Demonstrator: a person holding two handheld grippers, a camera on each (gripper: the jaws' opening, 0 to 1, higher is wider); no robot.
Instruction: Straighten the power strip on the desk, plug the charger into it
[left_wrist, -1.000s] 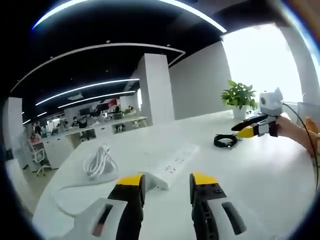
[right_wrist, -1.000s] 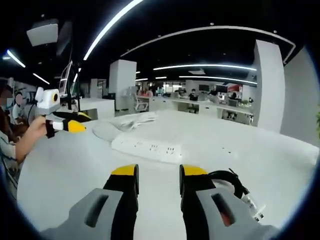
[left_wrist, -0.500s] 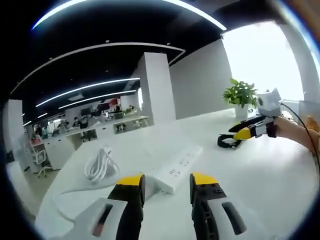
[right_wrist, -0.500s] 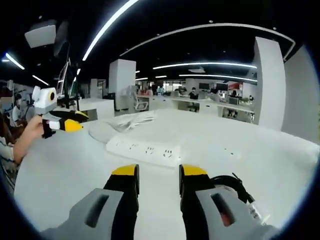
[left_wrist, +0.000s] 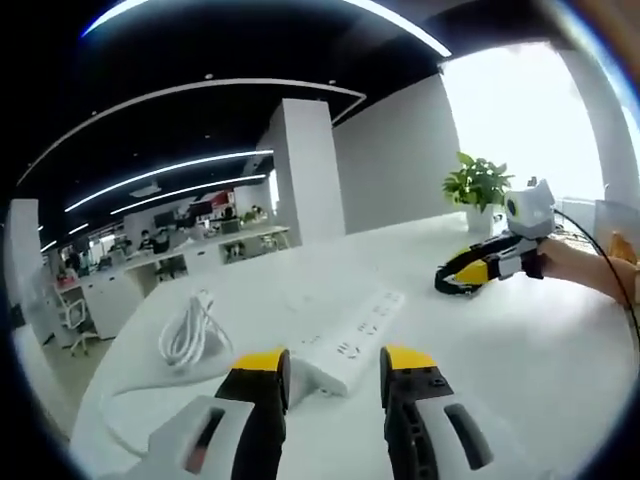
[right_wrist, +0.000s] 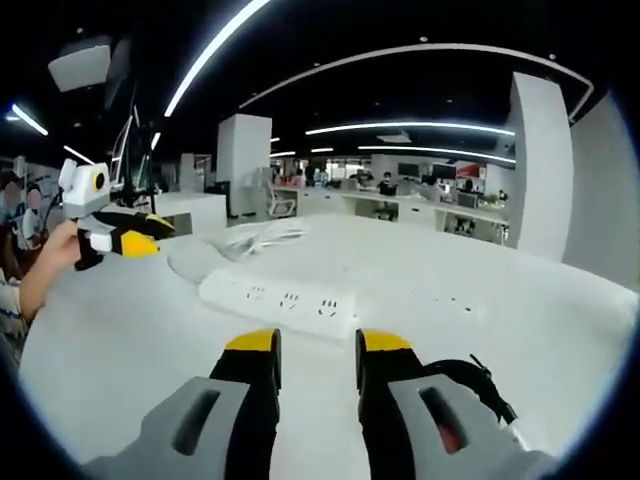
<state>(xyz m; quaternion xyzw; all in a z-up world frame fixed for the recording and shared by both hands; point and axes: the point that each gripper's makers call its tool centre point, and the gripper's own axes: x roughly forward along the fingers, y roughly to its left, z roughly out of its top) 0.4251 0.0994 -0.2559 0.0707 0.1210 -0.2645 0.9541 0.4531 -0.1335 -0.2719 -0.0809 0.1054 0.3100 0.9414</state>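
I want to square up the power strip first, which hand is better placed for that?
Probably left: the left tongs sit open right at the near end of the power strip, while the right tongs hover by the black cable.

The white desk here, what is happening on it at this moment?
A person holds a gripper in each hand over the desk. The left gripper is open, close in front of the white power strip; its coiled cord lies beside it. The right gripper is open too, near the black charger cable. Nothing is grasped or plugged in yet.
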